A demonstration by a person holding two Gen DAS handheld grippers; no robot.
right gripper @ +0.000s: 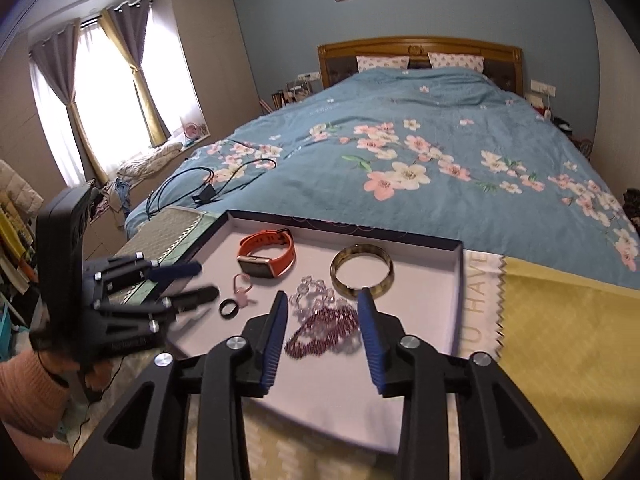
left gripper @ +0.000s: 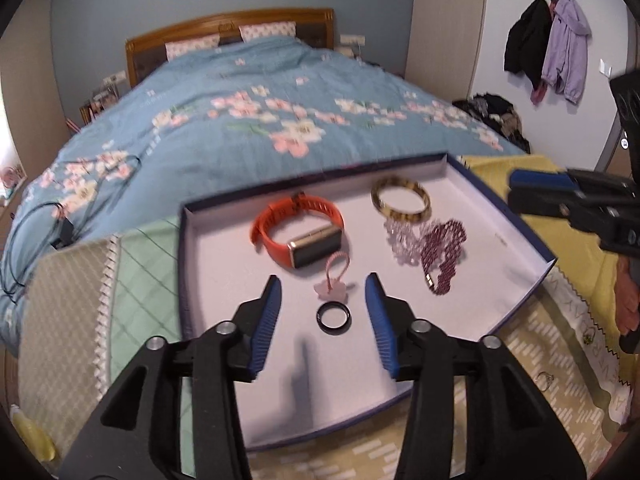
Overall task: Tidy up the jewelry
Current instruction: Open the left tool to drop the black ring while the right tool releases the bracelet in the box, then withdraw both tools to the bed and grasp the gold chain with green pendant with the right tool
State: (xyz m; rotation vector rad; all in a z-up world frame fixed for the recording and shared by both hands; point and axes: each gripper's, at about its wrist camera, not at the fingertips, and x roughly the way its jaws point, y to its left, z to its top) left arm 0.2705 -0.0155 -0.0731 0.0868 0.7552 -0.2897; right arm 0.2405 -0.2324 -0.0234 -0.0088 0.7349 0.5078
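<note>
Most jewelry already lies in the tray [left gripper: 520, 232], the black ring [left gripper: 334, 316] nearest its front, while what may be two small rings [left gripper: 546, 380] wait outside; both grippers' jaws are open, holding nothing.

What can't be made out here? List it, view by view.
- Left wrist view: small ring-like items on the patterned cloth beside the tray are too small to identify.
- Left wrist view: the right gripper is cut off by the frame edge; one finger shows.
- Right wrist view: the left gripper is motion-blurred.
- Right wrist view: the beaded bracelets blur together; their count is unclear.
</note>
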